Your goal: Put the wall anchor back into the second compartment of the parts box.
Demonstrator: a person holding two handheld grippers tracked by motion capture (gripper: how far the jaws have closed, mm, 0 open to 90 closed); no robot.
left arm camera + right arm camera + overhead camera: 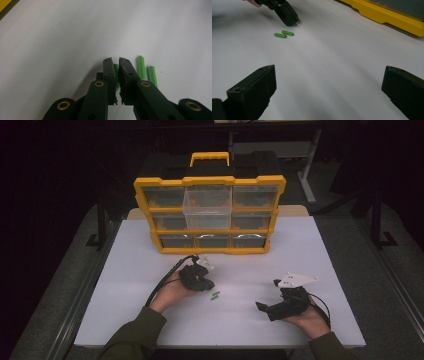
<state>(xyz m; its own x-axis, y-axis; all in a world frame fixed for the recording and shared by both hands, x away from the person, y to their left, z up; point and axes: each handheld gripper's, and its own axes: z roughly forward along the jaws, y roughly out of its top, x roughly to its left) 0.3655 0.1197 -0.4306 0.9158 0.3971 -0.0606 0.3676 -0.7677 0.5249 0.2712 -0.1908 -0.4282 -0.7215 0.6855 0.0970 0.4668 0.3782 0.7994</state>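
Left hand-held gripper (117,65) pinching green wall plug (116,75) (two more beside); right hand-held gripper (329,82) spread wide.

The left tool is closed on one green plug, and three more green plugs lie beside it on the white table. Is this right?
Not quite: two more plugs lie beside the left tool, not three, as the left gripper view shows. The tool is closed on one green plug on the white table.

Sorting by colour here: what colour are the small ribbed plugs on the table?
Green plugs, clearest in the left gripper view beside the left tool.
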